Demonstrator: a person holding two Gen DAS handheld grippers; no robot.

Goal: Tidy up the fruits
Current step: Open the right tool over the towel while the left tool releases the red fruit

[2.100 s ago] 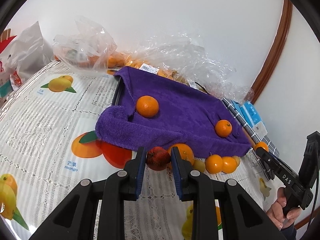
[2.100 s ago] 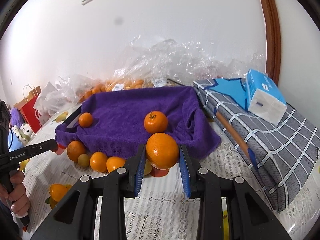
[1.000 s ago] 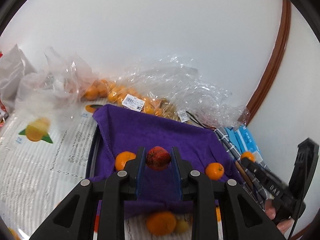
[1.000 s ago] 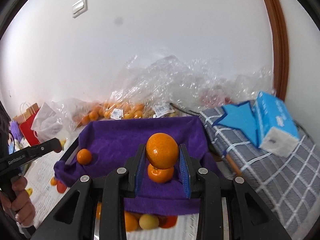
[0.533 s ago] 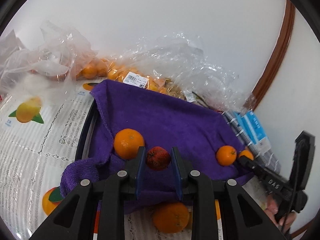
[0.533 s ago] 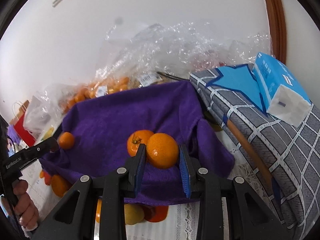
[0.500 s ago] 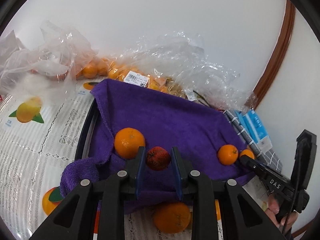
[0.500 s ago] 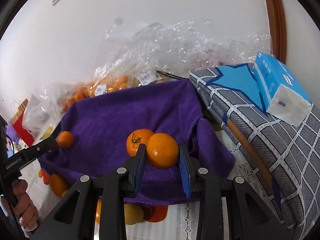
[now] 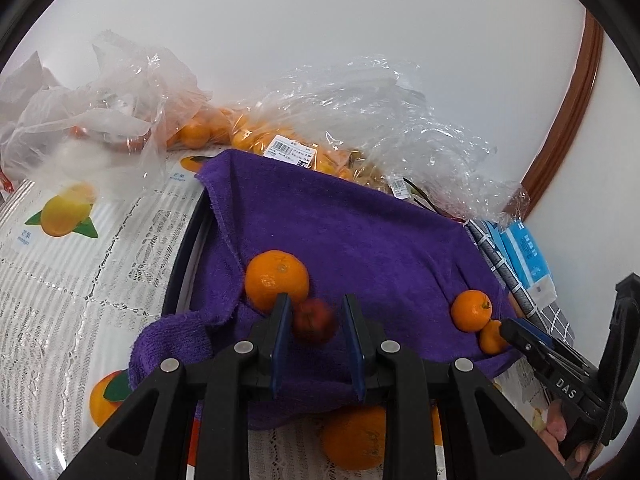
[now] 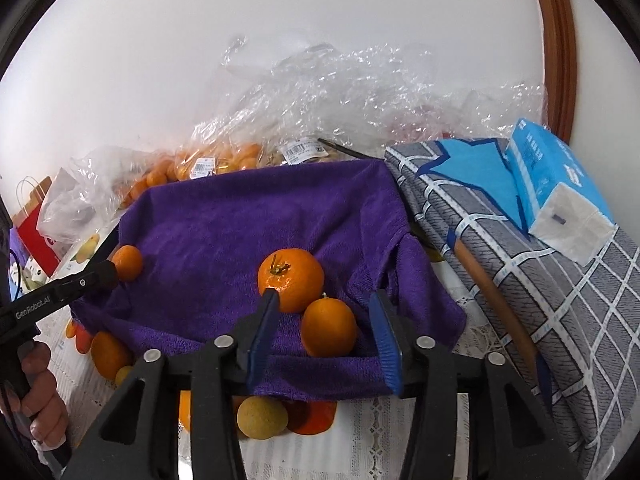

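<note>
A purple towel [image 9: 360,240] covers a black tray [image 9: 188,248]. My left gripper [image 9: 317,322] hovers low over the towel's near edge, beside a large orange [image 9: 277,278]. A red fruit [image 9: 312,320] sits blurred between its pads, with a sliver of towel showing at the right pad. My right gripper [image 10: 323,295] has its jaws opening. An orange [image 10: 328,328] lies on the towel between them, touching neither pad, next to a stemmed orange [image 10: 291,280]. A small orange [image 10: 127,263] rests at the towel's left by the left gripper's tip.
Clear plastic bags [image 9: 360,120] holding several oranges lie behind the tray. Loose fruit sits on the lace tablecloth in front: an orange [image 9: 356,440] and a yellowish fruit [image 10: 262,418]. A checked cushion [image 10: 520,280] with a blue tissue pack [image 10: 556,192] borders the right.
Both grippers sank toward the towel. The right jaws spread and the orange dropped onto the towel beside the stemmed one. The red fruit now looks blurred and smaller in the left jaws.
</note>
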